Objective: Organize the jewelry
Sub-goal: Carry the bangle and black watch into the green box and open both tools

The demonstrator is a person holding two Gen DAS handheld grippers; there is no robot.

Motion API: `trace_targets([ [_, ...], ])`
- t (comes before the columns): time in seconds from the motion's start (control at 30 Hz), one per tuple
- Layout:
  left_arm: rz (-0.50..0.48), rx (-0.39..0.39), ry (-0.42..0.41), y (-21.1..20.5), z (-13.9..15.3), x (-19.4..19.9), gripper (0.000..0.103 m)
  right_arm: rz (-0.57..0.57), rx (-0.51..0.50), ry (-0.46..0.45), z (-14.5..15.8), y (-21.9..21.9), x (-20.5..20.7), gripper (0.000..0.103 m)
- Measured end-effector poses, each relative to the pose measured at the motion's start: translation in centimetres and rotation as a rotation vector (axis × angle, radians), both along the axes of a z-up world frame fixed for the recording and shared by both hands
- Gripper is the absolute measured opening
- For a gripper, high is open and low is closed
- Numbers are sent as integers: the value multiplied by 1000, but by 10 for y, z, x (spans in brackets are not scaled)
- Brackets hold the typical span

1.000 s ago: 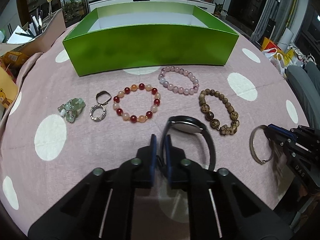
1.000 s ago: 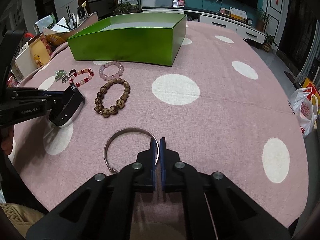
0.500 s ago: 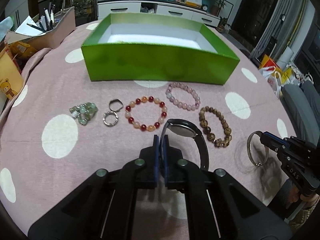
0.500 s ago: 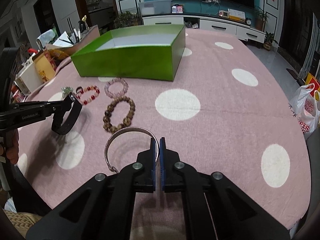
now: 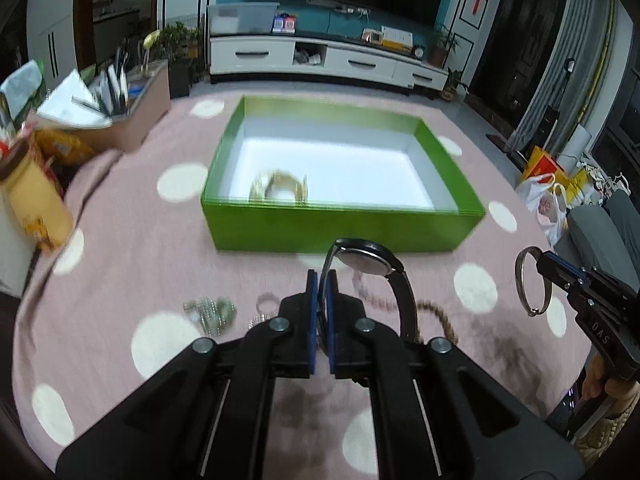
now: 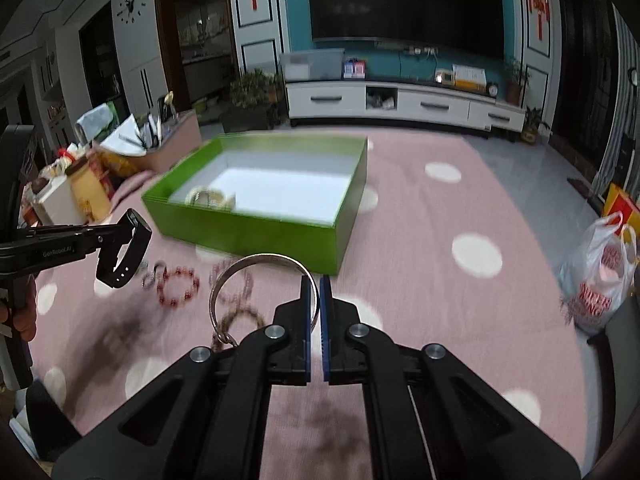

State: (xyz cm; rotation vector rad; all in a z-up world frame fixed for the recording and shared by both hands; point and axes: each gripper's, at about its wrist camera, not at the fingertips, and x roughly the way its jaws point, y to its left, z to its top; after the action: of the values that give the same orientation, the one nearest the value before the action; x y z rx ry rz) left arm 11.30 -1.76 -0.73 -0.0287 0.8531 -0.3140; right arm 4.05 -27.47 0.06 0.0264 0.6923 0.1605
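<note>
Left gripper (image 5: 322,276): jaws pinched tight on the strap of a black wristwatch (image 5: 370,264), which is clear of the cloth, its dial tilted up and its strap curving down to the right of the fingers. Right gripper (image 6: 314,280): jaws pinched on the rim of a thin silver bangle (image 6: 256,276), also lifted; the hoop stands out to the left of the fingers, with a small ring hanging at its lower end. Both held pieces sit on the near side of the green box (image 5: 344,230), which is open-topped with a white floor. One pale gold bracelet (image 5: 278,188) lies inside it, against the near wall toward the left corner. On the pink polka-dot tablecloth (image 5: 132,256), in a row just near of the box: a green stone cluster (image 5: 212,312) at far left, two small rings (image 6: 154,274), a red and orange bead bracelet (image 6: 180,286), a pale pink bead bracelet (image 6: 234,280) and a brown wooden bead bracelet (image 6: 240,316); the last two are partly hidden behind the bangle in the right wrist view. Motion blur softens all of them. A person's fingers (image 6: 22,320) show at the left gripper's handle. A white shopping bag (image 6: 600,280) sits off the cloth at far right.
</note>
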Motion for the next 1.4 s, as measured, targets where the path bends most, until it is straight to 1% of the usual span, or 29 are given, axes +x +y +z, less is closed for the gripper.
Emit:
trace_targets([
  [0.13,5,8,-41,-6,17,23,3,10,-17,-44,13,4,22,3],
  [0.3,8,4,-40,-15,23,61,3,29,-37,-68,19,11,52,3],
  [0.5,18,12,15,-25,9,105,3,46,-72,-48,14,23,93,3],
  [0.7,20,38,57,-36,-10,131,4,55,-109,-18,2,33,123,3],
  [0.93,21,73,89,-50,-28,153,5,50,-180,25,-16,43,152,4],
  [1.0,19,81,93,-55,-32,156,7,56,-190,34,-21,45,158,4],
  [1.07,24,86,97,-58,-36,160,14,57,-199,51,-26,49,163,10],
  [1.1,25,90,97,-59,-37,161,14,50,-202,51,-27,49,164,17],
  [1.13,26,92,97,-58,-37,161,15,44,-199,47,-28,47,164,20],
  [1.17,25,91,96,-58,-37,161,18,40,-192,46,-28,46,164,21],
  [1.2,25,91,93,-59,-37,160,22,33,-181,42,-27,43,163,23],
  [1.23,27,89,88,-58,-36,159,29,25,-171,37,-25,40,161,26],
  [1.27,28,86,83,-56,-34,158,34,20,-162,33,-23,38,160,27],
  [1.3,30,81,77,-53,-32,157,36,14,-145,26,-19,33,156,30],
  [1.33,34,76,73,-50,-29,155,42,10,-137,20,-17,30,154,33],
  [1.37,38,70,68,-47,-26,152,49,1,-129,7,-13,26,149,34],
  [1.4,41,67,63,-44,-23,150,51,-3,-125,1,-11,24,147,36],
])
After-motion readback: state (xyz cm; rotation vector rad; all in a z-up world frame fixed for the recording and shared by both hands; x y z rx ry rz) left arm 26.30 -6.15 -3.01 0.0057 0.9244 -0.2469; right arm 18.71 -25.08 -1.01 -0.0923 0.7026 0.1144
